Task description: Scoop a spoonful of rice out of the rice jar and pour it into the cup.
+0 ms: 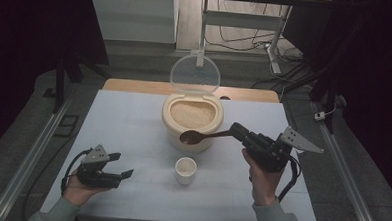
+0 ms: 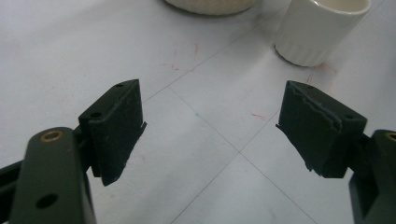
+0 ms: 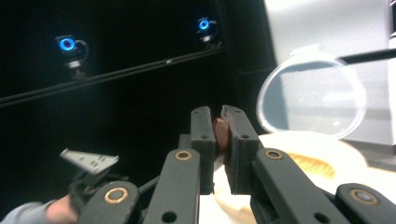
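The right gripper (image 1: 239, 131) is clenching the handle of a dark brown wooden spoon (image 1: 198, 136) — in the right gripper view the handle's end (image 3: 220, 132) is sitting pinched between the two black jaws. The spoon is stretching out level to the left, its bowl hanging over the front rim of a round cream-coloured plastic rice container (image 1: 192, 123), which is standing near the middle of the white tabletop (image 1: 128, 132), toward its far edge. The container is holding pale grain, and its clear round lid (image 1: 195, 74) is standing open and upright behind it. A small white ribbed cup (image 1: 186, 170) is sitting just in front of the container, toward the near edge. The left gripper (image 1: 122, 166) is resting near the near left corner, released — its jaws are standing wide apart over bare tabletop, with the cup (image 2: 317, 29) lying well beyond them.
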Demonstrator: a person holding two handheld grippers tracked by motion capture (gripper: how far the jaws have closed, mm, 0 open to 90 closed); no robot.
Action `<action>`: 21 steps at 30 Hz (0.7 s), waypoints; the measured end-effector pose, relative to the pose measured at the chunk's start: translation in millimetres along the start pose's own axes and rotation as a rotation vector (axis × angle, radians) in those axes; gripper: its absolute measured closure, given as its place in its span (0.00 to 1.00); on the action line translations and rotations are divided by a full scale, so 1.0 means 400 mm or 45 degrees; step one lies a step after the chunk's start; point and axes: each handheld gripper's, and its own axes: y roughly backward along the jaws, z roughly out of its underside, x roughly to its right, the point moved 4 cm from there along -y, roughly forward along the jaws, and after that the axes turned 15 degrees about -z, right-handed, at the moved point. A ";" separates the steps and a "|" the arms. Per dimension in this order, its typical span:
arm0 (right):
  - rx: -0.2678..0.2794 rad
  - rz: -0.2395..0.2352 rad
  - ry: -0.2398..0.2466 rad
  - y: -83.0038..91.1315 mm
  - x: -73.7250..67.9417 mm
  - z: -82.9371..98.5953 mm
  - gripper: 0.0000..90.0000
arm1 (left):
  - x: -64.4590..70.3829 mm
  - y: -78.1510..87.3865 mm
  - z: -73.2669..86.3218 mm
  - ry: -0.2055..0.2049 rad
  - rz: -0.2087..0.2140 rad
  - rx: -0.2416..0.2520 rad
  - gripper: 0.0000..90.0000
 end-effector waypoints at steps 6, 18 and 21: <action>0.039 0.099 0.020 0.002 0.045 -0.047 0.92 | 0.000 -0.002 0.003 -0.009 0.004 -0.008 0.24; -0.096 0.270 0.089 -0.060 0.121 -0.068 0.92 | -0.005 -0.003 0.007 -0.002 0.008 -0.018 0.24; -0.149 0.303 0.102 -0.079 0.138 -0.059 0.92 | -0.005 -0.002 0.006 -0.003 0.011 -0.016 0.24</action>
